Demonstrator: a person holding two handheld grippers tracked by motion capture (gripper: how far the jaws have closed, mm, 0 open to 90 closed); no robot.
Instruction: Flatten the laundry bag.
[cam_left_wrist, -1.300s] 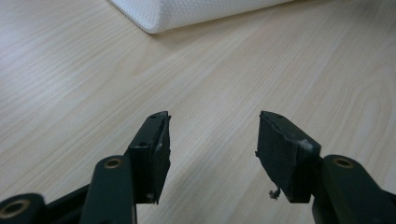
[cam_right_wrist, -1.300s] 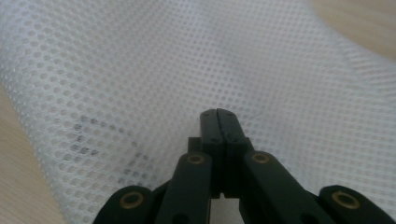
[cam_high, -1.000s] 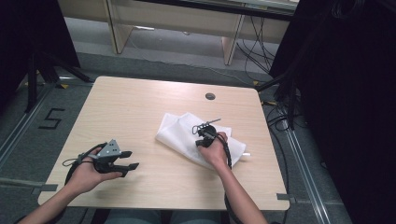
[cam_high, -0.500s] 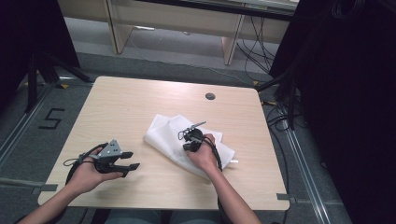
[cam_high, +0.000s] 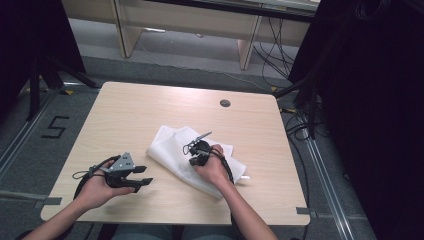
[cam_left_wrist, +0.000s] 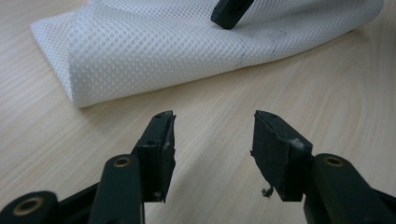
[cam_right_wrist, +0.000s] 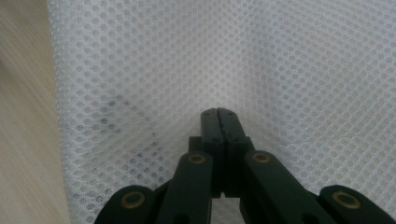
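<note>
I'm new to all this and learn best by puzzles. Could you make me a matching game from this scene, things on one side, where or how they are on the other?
Things:
1. left gripper
2. right gripper
3. white mesh cloth
4. round dark cap

States:
A. jaws shut, pressed against the mesh
B. set in the tabletop near the far edge
C. jaws open above bare wood
D. lying folded mid-table

Pairs: 1-C, 2-A, 3-D, 4-B
</note>
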